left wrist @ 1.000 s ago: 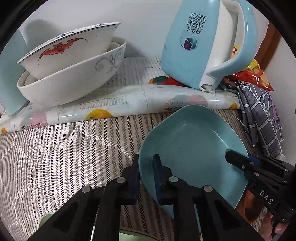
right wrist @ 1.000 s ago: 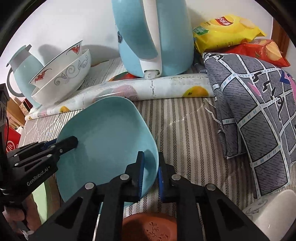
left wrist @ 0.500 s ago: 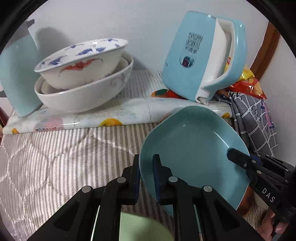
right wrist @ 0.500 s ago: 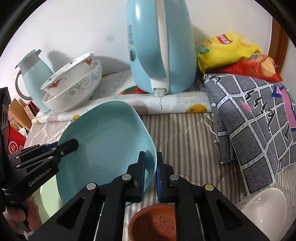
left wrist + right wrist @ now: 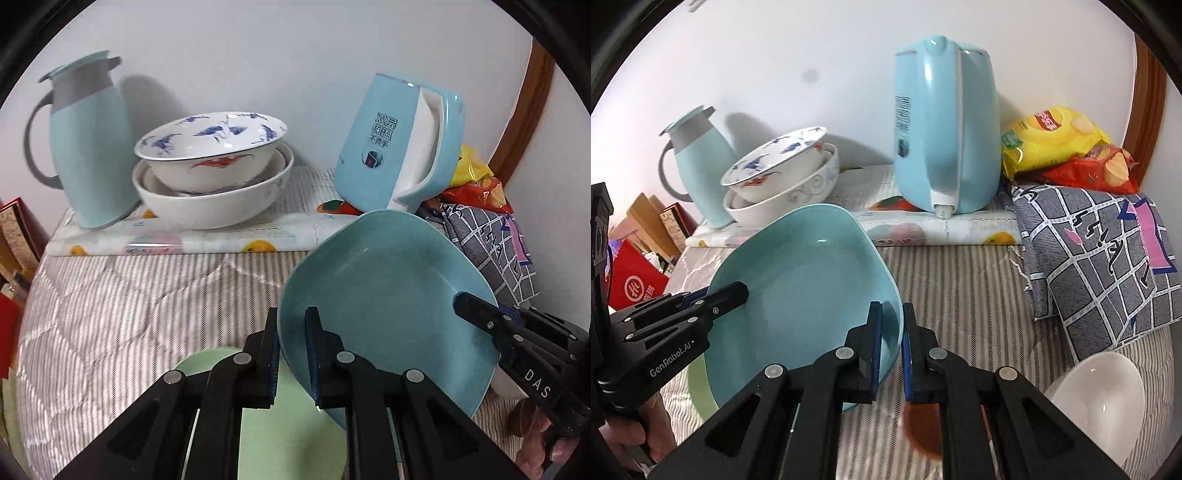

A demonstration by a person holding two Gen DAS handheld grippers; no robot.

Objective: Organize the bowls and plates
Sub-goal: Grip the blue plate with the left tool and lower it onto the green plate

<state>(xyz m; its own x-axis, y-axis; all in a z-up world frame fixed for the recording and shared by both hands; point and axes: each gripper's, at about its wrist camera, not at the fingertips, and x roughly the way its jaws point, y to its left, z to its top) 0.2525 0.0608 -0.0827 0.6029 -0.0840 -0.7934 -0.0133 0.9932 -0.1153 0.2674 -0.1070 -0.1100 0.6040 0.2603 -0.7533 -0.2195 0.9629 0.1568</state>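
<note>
Two hand-held grippers, left hand-held gripper (image 5: 291, 354) and right hand-held gripper (image 5: 892, 349), are each clamped on opposite rims of the blue square plate (image 5: 384, 295), carried tilted above the green plate (image 5: 258, 417); next, probably, level it and lower it on.

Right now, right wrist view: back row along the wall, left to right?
Thermos jug → stacked white bowls → blue kettle → yellow snack bag → red snack bag.
</note>
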